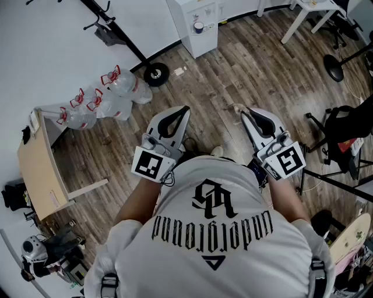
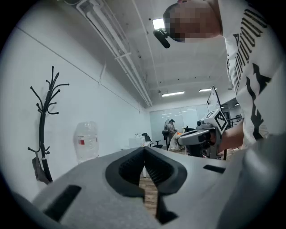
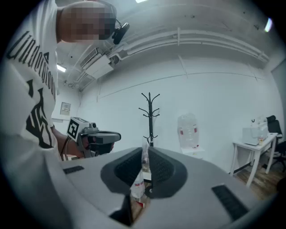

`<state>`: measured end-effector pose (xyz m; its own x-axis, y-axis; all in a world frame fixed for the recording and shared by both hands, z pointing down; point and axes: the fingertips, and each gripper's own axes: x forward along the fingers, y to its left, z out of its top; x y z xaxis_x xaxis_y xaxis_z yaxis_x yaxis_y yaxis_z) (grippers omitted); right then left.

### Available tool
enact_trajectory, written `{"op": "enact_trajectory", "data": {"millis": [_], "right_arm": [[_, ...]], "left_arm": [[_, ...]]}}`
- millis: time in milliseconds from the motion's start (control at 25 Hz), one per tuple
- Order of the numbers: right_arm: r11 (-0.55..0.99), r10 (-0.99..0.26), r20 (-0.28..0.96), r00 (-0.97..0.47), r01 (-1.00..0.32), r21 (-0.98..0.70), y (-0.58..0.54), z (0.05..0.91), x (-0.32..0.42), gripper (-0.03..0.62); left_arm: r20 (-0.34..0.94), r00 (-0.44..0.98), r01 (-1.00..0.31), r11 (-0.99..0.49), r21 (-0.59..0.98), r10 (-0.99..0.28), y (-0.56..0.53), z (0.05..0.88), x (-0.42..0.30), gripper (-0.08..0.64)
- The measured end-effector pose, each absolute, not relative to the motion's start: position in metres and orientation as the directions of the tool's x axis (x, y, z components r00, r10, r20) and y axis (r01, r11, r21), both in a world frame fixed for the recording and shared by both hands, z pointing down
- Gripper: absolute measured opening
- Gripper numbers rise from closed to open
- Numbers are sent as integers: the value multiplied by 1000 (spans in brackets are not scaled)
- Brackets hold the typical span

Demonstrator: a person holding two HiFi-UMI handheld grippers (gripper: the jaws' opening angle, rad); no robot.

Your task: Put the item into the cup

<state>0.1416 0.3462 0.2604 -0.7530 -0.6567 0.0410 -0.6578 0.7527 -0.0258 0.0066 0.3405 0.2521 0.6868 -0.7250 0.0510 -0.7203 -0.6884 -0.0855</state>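
Note:
I hold both grippers up in front of my chest, over a wooden floor. My right gripper (image 1: 252,114) (image 3: 145,150) is shut on the item, a small clear packet (image 3: 139,181) with red and white print. The packet stands upright between the ribbed pads, and its lower end hangs down behind the jaws. My left gripper (image 1: 175,116) (image 2: 144,150) is shut with nothing between its pads. Each gripper shows sideways in the other's view: the left gripper (image 3: 96,136) and the right gripper (image 2: 196,136). No cup shows in any view.
Several big empty water bottles (image 1: 96,105) lie by the wall at the left, near a wooden desk (image 1: 38,169). A black coat stand (image 1: 116,29) leans beyond them. A white cabinet (image 1: 195,23) and a white table (image 1: 309,11) stand at the far side, and a black chair (image 1: 344,134) at the right.

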Motion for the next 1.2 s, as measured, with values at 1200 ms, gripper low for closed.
{"op": "enact_trajectory", "data": {"millis": [1200], "right_arm": [[706, -699, 89, -710, -704, -73, 253, 275, 144, 51]], "left_arm": [[32, 737, -674, -738, -21, -675, 225, 263, 20, 8]]}}
